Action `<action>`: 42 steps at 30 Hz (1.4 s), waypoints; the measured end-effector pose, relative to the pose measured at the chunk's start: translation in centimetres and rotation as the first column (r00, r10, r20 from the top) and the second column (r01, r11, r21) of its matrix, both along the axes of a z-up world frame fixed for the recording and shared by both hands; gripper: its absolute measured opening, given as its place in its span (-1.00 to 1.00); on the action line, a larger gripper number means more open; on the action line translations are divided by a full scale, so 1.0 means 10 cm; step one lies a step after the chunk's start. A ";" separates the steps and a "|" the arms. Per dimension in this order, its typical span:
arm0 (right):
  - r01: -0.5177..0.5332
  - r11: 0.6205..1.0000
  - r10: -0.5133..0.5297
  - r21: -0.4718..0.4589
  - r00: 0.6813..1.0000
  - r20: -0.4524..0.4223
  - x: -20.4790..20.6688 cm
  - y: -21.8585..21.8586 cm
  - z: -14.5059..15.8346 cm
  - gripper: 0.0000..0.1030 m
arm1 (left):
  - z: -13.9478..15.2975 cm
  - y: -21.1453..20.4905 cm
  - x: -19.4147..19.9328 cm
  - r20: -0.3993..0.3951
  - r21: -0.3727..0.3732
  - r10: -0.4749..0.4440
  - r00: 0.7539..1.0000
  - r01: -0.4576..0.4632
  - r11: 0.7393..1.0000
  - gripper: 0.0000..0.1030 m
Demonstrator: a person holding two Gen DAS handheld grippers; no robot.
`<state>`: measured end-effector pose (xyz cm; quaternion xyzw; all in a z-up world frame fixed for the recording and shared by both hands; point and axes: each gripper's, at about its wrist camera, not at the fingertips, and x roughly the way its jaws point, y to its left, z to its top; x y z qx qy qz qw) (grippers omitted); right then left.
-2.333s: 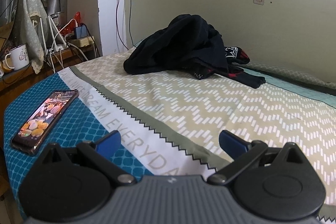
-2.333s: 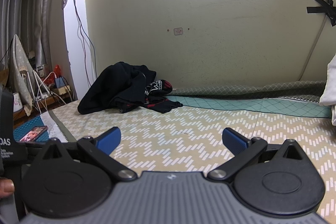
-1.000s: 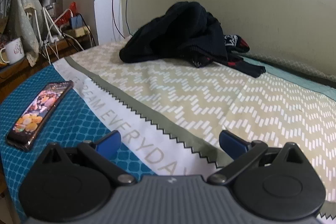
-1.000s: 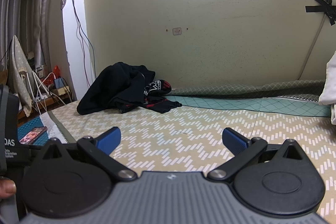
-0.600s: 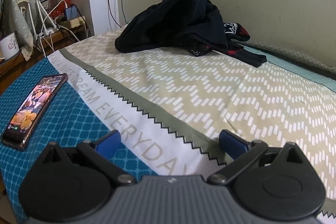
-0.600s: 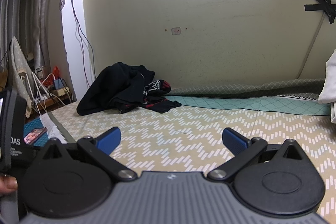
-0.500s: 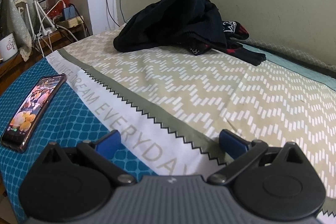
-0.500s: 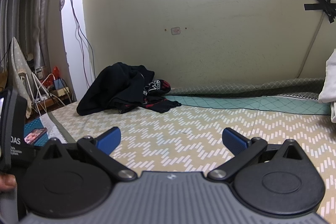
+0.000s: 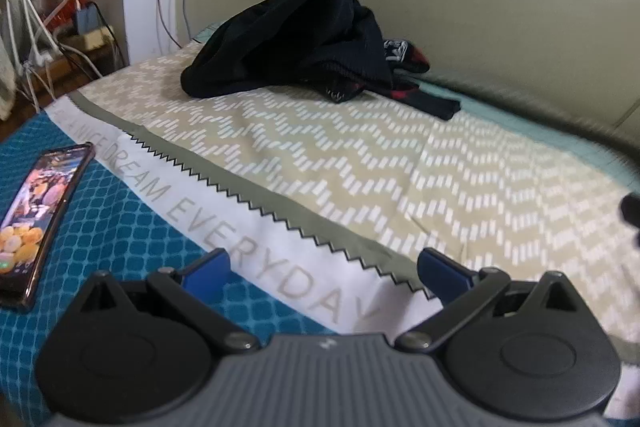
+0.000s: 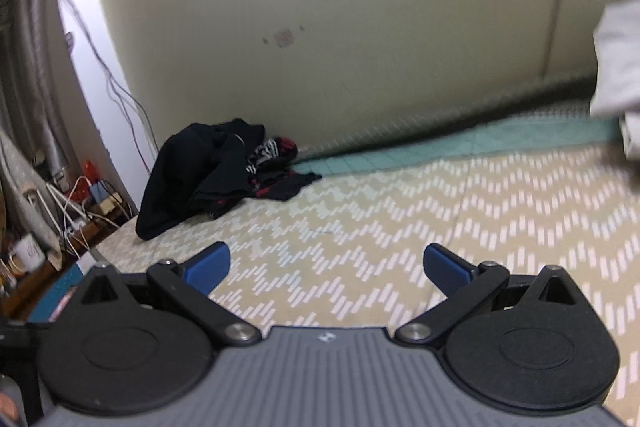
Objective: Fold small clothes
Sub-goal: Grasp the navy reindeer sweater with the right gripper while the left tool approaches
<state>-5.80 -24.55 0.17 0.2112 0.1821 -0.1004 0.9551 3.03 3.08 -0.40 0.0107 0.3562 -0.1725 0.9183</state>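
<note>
Both your left gripper and right gripper hang spread wide and empty over the zigzag bedsheet, while the heap of dark clothes sits well apart against the far wall. Reach in blind and you'll likely pinch several tangled layers at once, dragging the whole heap. Mind the phone near your left gripper

I saw the clothes lying unfolded in a crumpled black heap on the bed's far side by the wall, with a red, black and white patterned piece poking out
</note>
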 end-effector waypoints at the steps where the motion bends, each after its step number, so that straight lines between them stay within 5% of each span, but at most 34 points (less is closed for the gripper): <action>1: -0.004 1.000 0.004 0.021 1.000 -0.010 0.02 -0.04 -0.01 0.89 | 0.03 0.07 0.06 0.004 -0.024 0.013 1.000 -0.013 1.000 1.00; 6: -0.045 0.999 0.046 0.029 0.998 -0.047 0.31 -0.08 0.19 0.81 | 0.18 0.35 0.58 0.057 -0.102 0.104 0.993 -0.097 0.990 1.00; 9: -0.125 0.990 0.129 0.069 0.991 -0.045 0.71 0.01 0.45 0.05 | 0.17 0.36 0.86 0.141 -0.068 0.145 0.979 -0.136 0.988 1.00; 12: -0.176 0.983 0.178 0.045 0.982 -0.063 1.19 0.26 0.64 0.03 | 0.07 0.38 0.97 0.182 -0.054 0.156 0.971 -0.148 0.987 1.00; 15: -0.204 0.979 0.202 -0.015 0.974 -0.105 1.84 0.48 0.71 0.13 | 0.06 0.48 0.99 0.147 -0.124 0.138 0.980 -0.120 0.985 1.00; 17: -0.187 0.982 0.181 -0.035 0.975 -0.126 2.27 0.54 0.64 0.36 | 0.06 0.53 1.02 0.138 -0.158 0.135 0.981 -0.112 0.981 1.00; 23: -0.138 0.987 0.150 0.076 0.971 -0.188 3.21 0.49 0.22 0.44 | 0.02 0.55 1.06 0.093 -0.183 0.096 0.991 -0.078 0.980 1.00; 24: -0.138 0.985 0.155 0.099 0.969 -0.192 3.28 0.48 0.16 0.42 | 0.01 0.54 1.06 0.093 -0.184 0.091 0.991 -0.073 0.980 1.00; 26: -0.167 0.976 0.193 0.141 0.961 -0.197 3.37 0.53 0.12 0.00 | 0.01 0.55 1.05 0.091 -0.188 0.086 0.992 -0.068 0.980 1.00; 27: -0.190 0.970 0.218 0.149 0.955 -0.203 3.39 0.57 0.13 -0.57 | 0.00 0.55 1.05 0.087 -0.189 0.086 0.993 -0.068 0.980 1.00; 28: -0.201 0.970 0.226 0.138 0.954 -0.196 3.35 0.61 0.19 -0.70 | 0.00 0.55 1.05 0.082 -0.193 0.085 0.993 -0.068 0.979 1.00; 35: -0.288 0.919 0.273 0.269 0.958 0.093 2.33 0.48 0.92 -0.87 | 0.00 0.63 1.09 0.043 -0.229 0.102 0.994 -0.089 0.969 1.00; 42: -0.280 0.954 0.251 0.104 0.941 0.228 0.83 0.47 1.37 -0.87 | 0.06 0.83 1.04 0.060 -0.349 0.118 0.991 -0.090 0.933 1.00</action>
